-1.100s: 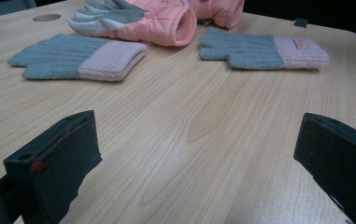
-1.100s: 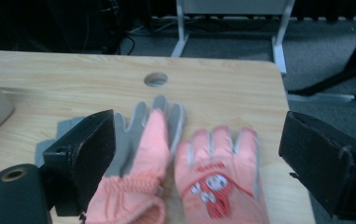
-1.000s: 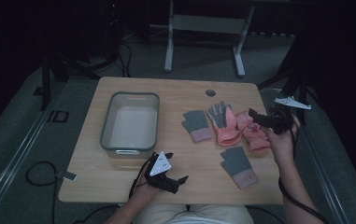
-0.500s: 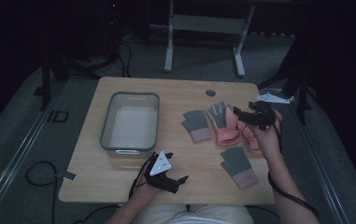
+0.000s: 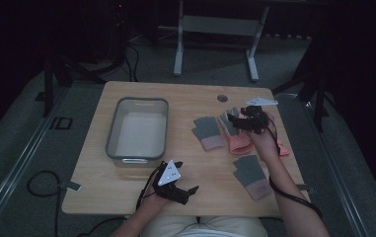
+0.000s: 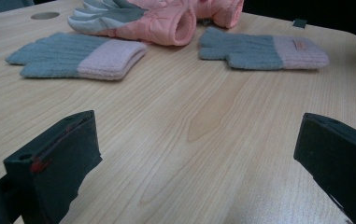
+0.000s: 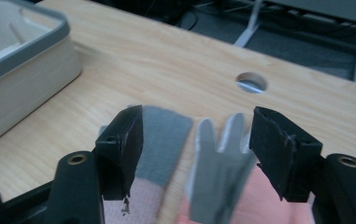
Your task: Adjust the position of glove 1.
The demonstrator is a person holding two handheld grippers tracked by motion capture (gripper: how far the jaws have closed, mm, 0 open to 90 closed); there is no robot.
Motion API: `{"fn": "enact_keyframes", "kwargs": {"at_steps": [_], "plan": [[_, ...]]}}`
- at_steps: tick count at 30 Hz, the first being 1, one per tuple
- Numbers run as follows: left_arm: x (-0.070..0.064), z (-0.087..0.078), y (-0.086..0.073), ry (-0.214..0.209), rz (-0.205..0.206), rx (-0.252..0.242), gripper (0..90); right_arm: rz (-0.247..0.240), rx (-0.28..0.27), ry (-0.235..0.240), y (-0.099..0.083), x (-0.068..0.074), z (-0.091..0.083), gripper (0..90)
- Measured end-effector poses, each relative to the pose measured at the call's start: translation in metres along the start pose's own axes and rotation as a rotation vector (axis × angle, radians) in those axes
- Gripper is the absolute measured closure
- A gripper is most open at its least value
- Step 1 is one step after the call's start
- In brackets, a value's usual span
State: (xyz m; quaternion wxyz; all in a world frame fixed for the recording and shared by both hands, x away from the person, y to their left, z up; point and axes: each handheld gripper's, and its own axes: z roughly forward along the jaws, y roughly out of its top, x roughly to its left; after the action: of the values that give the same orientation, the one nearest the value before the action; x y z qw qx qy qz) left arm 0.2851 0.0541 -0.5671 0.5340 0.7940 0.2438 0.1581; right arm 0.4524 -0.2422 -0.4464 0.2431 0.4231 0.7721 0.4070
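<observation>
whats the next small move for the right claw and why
Probably lower the right claw and close on the pink glove. Its jaws stand open just above the glove's grey fingers, gripping nothing yet, and the bin waits empty nearby.

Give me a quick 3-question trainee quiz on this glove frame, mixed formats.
1. True or false: the grey-rimmed bin already holds a glove.
2. Which tongs hover over the pink glove with grey fingers? A) left tongs B) right tongs
3. Fill in: the left tongs stand ____ near the table's front edge, holding nothing.

Key
1. False: the bin looks empty, and the gloves, including the grey knit glove with a pink cuff, lie on the table.
2. B: the right tongs are open above its fingers.
3. open
</observation>
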Motion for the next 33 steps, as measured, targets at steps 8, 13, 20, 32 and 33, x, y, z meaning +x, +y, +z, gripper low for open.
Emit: {"fn": "enact_keyframes", "kwargs": {"at_steps": [8,13,20,32,33], "plan": [[0.0,0.0,0.0,0.001,0.004,0.001,0.0,-0.032,0.063,0.031,0.0,0.013,0.031,34.4],[0.0,0.0,0.0,0.0,0.002,0.001,0.0,-0.052,0.103,0.029,-0.001,0.019,0.046,34.7],[0.0,0.0,0.0,-0.003,0.003,-0.002,0.0,-0.069,0.174,0.046,-0.004,0.027,0.074,45.1],[0.0,-0.001,0.0,-0.005,0.0,-0.003,0.0,-0.079,0.312,0.088,-0.015,0.034,0.115,51.5],[0.0,0.0,0.0,-0.005,0.0,-0.003,0.0,-0.08,0.338,0.078,-0.016,0.034,0.121,52.5]]}}
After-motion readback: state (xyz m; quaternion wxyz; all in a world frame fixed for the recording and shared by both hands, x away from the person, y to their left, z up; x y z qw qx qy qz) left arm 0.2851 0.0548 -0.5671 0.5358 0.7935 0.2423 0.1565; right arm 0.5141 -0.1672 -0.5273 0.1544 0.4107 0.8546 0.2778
